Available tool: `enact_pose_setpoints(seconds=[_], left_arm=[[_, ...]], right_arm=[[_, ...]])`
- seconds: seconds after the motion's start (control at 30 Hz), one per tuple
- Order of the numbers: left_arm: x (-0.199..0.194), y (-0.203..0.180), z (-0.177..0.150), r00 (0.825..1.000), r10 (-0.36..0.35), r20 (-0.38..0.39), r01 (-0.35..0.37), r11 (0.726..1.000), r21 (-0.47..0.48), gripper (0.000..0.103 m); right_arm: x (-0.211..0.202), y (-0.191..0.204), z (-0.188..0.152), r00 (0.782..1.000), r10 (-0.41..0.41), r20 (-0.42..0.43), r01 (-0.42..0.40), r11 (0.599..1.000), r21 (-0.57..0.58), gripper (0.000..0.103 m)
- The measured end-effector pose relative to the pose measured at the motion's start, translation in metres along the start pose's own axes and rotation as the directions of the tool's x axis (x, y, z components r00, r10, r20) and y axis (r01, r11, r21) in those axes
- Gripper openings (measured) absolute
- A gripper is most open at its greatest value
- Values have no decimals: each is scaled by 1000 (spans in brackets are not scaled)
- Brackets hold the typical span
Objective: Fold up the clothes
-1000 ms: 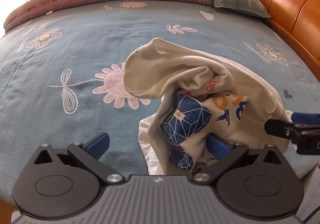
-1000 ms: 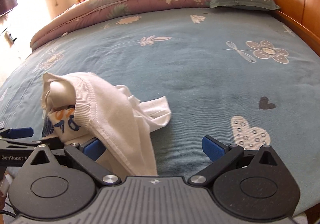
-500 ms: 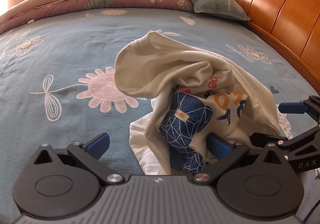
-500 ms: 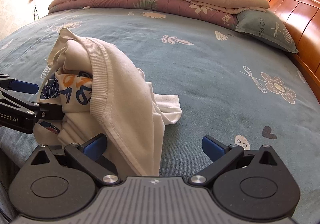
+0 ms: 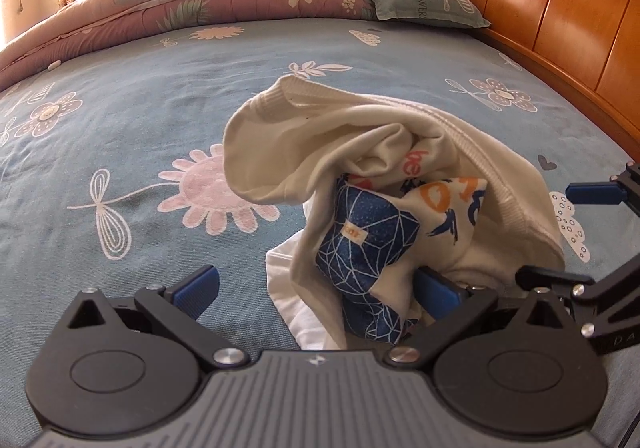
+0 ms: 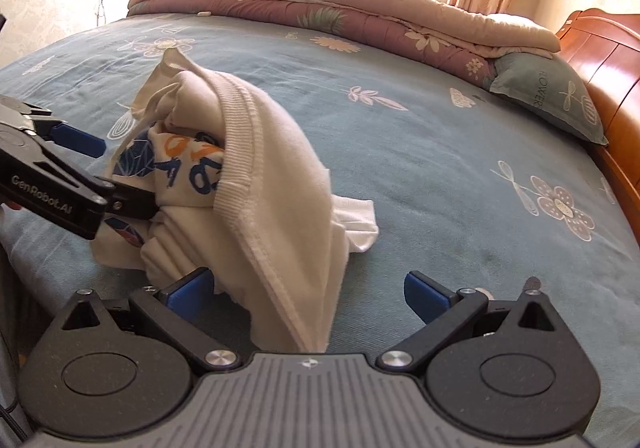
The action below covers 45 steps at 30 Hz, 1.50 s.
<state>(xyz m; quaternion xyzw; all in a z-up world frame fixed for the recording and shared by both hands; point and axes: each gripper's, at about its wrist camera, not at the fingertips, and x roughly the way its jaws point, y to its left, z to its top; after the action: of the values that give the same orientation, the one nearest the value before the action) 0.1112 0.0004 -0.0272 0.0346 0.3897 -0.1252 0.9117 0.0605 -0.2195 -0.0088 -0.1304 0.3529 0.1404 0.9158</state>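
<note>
Left wrist view: the left gripper point(image 5: 316, 284) has its fingers spread wide around the near edge of a crumpled cream sweatshirt point(image 5: 360, 152) heaped on the blue flowered bed point(image 5: 160, 96). Its blue-and-orange print is bunched in folds, half hidden.

Right wrist view: the right gripper point(image 6: 306, 290), fingers released and spread, straddles the sweatshirt's ribbed hem point(image 6: 244, 152); cloth hides its left pad's tip.
</note>
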Motion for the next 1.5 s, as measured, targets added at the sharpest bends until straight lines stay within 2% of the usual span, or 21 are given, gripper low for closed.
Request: enact_pose_setpoints(seconds=[0.1, 0.27, 0.33, 0.4, 0.63, 0.73, 0.83, 0.9, 1.0, 1.07, 1.2, 1.27, 1.33, 1.4, 1.5], left_arm=[[-8, 2, 3, 1000, 6, 11, -6, 1000, 10, 102], [-24, 11, 13, 997, -9, 80, 11, 1000, -21, 102], [-27, 14, 17, 996, 7, 92, -5, 1000, -20, 102], [-25, 18, 18, 996, 28, 86, -27, 999, -18, 102], [-15, 38, 18, 994, 80, 69, -77, 996, -49, 102], [-9, 42, 13, 993, 107, 40, -106, 994, -25, 102], [-3, 44, 11, 999, 49, 18, -48, 998, -43, 102], [4, 40, 10, 999, 30, 15, -30, 999, -18, 102], [19, 36, 11, 997, 80, 3, -80, 997, 17, 102], [23, 41, 13, 995, 100, 9, -100, 995, -9, 102], [31, 46, 16, 999, 39, -21, -40, 998, -56, 102], [37, 43, 18, 1000, 3, -24, -4, 999, -44, 102], [44, 43, 21, 1000, 2, -5, -2, 999, -40, 103], [48, 50, 23, 1000, 19, 1, -18, 996, -86, 103], [41, 60, 24, 994, 104, 36, -98, 986, -133, 103]], right_arm=[[-1, -11, 3, 998, -59, 1, 59, 998, 9, 103], [12, -16, 10, 984, -177, 16, 177, 984, 15, 103], [18, -18, 13, 971, -237, 19, 236, 971, 33, 103], [21, -26, 15, 948, -319, 11, 317, 946, 71, 103], [29, -34, 12, 956, -292, -16, 292, 952, 88, 103], [32, -38, 11, 967, -253, -31, 255, 960, 119, 103], [35, -32, 11, 981, -192, -30, 195, 974, 117, 103], [38, -26, 11, 985, -168, -29, 170, 980, 100, 103], [45, -19, 12, 971, -233, -47, 235, 971, 49, 103], [44, -28, 11, 966, -254, -52, 257, 964, 70, 103], [39, -49, 10, 964, -260, -61, 266, 955, 134, 103], [44, -44, 11, 971, -231, -65, 237, 963, 130, 103], [49, -39, 12, 977, -201, -68, 209, 970, 126, 103], [54, -34, 13, 979, -189, -74, 196, 973, 119, 103], [59, -34, 10, 956, -278, -93, 286, 953, 95, 103]])
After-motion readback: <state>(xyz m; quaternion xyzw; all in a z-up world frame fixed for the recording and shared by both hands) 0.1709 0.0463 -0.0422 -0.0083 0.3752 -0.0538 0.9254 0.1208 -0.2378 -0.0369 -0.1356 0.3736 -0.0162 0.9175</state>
